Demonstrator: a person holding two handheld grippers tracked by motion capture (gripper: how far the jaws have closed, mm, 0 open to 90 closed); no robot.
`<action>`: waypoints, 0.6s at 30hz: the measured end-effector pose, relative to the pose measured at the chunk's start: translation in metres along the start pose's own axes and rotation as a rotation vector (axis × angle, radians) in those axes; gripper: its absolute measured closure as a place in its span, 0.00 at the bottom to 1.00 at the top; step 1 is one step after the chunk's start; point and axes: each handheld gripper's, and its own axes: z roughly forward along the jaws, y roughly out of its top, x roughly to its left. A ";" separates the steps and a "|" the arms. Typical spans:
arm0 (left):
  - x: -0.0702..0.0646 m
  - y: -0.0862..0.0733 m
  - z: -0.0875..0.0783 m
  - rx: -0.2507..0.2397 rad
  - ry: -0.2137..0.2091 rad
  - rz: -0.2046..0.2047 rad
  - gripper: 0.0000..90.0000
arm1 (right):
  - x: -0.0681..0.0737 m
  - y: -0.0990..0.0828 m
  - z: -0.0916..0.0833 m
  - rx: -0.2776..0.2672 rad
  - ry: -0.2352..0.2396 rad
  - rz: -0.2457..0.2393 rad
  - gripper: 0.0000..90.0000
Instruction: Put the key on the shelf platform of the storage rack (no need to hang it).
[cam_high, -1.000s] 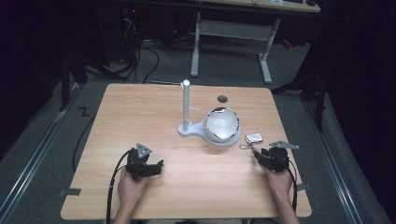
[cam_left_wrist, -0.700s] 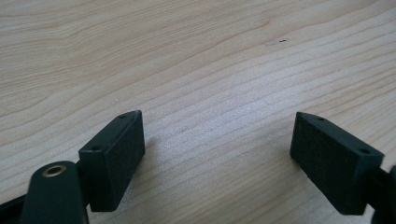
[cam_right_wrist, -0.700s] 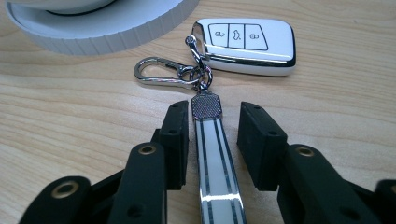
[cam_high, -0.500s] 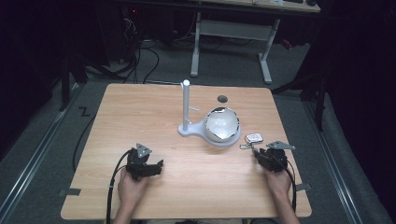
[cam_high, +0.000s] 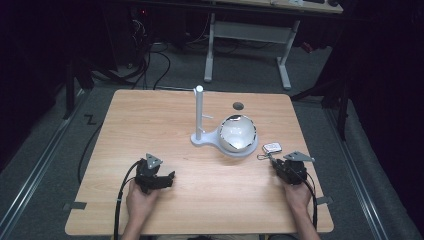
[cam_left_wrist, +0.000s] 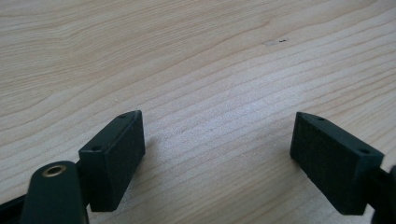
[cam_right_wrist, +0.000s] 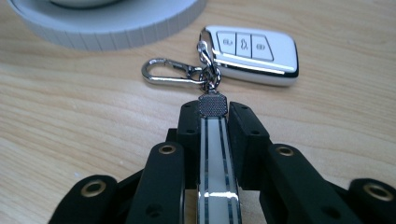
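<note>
- My right gripper (cam_right_wrist: 212, 122), lower centre of its view: jaws just closed on the key strap (cam_right_wrist: 215, 154), long axis toward the key fob (cam_right_wrist: 252, 52) above (clip (cam_right_wrist: 168, 72) upper left).
- My left gripper (cam_left_wrist: 217, 154): open, empty, well apart.
- Strap's lower end is cut off.

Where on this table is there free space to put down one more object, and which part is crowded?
Free: the table to the left of the white stand, and the near strip between the left gripper and right gripper. Crowded: the right side, where the bowl, the key fob and its strap lie close together.
</note>
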 end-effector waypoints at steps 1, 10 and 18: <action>0.000 0.000 0.000 0.000 0.000 0.000 0.20 | 0.000 0.001 -0.002 -0.009 0.004 0.005 0.85; 0.000 0.000 0.000 0.000 -0.001 0.000 0.20 | -0.006 0.006 -0.022 -0.084 0.042 0.048 0.85; 0.000 0.000 0.000 0.000 0.000 0.000 0.20 | -0.005 0.017 -0.037 -0.139 0.058 0.030 0.85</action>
